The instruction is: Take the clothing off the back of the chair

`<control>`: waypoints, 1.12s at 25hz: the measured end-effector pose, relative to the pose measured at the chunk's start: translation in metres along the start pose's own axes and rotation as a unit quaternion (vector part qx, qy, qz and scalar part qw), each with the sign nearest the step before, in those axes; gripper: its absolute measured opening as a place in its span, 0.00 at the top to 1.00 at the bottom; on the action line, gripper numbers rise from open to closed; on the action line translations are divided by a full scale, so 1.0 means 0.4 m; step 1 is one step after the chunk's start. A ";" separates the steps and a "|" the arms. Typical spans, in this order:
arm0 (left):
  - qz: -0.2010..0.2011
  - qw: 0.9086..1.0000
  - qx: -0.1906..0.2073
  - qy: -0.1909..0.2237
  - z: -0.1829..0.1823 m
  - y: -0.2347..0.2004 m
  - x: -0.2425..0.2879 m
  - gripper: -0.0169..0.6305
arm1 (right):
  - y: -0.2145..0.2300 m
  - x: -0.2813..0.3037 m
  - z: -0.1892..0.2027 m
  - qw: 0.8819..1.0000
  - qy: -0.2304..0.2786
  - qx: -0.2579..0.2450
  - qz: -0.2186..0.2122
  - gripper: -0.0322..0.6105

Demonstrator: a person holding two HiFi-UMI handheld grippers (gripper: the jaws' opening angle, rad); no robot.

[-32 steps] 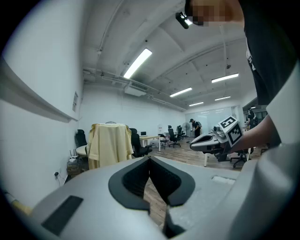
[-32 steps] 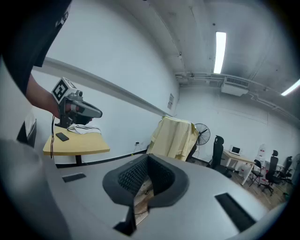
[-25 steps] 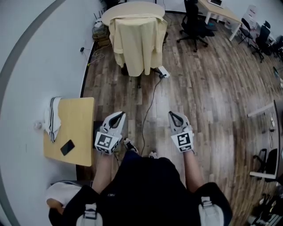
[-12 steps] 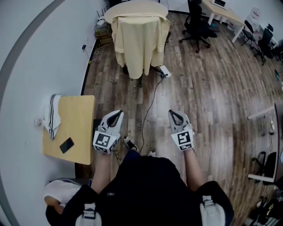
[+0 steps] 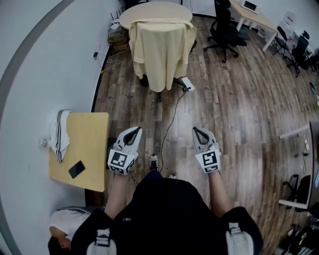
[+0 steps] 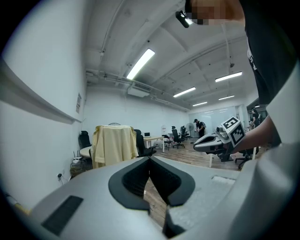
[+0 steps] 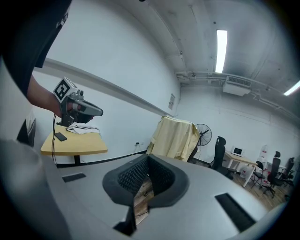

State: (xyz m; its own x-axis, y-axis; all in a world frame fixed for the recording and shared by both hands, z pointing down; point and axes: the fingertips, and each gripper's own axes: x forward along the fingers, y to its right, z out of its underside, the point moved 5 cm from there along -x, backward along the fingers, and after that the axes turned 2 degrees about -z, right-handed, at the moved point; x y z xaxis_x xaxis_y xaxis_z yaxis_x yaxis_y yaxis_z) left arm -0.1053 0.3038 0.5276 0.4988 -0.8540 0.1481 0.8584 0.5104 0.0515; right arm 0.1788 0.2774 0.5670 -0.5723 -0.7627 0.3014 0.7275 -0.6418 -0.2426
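A pale yellow garment (image 5: 159,50) hangs over the back of a chair by a round table (image 5: 154,12), far ahead of me. It also shows as the yellow garment (image 6: 115,143) in the left gripper view and the yellow garment (image 7: 176,138) in the right gripper view. My left gripper (image 5: 133,132) and right gripper (image 5: 198,132) are held side by side at waist height, well short of the chair. Both have their jaws shut with nothing between them.
A small wooden desk (image 5: 92,149) at my left carries a folded white striped cloth (image 5: 60,134) and a dark phone (image 5: 76,169). A cable (image 5: 172,119) runs along the wood floor towards the chair. Black office chairs (image 5: 224,25) and desks stand at the far right.
The chair with the garment sits slightly nearer and lower in the head view. Both grippers have moved forward together; the jaws stay shut.
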 end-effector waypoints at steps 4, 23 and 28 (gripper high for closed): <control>0.005 1.000 -0.005 0.008 -0.006 -0.062 0.042 0.97 | 0.014 0.049 -0.015 1.000 -0.008 0.002 0.007 0.96; 0.053 0.998 -0.017 0.022 -0.001 -0.346 0.212 0.97 | 0.059 0.279 -0.085 0.994 -0.029 0.004 0.101 0.96; 0.067 0.997 -0.023 0.023 0.013 -0.405 0.236 0.97 | 0.052 0.315 -0.096 0.992 -0.037 0.011 0.124 0.96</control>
State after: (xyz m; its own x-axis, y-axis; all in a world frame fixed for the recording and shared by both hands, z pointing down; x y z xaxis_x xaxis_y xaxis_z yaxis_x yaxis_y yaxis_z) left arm -0.1980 0.1411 0.5384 0.6132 -0.7830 0.1046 0.7879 0.6157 -0.0103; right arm 0.1072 0.1649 0.5646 -0.3457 -0.8885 0.3018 0.8510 -0.4324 -0.2980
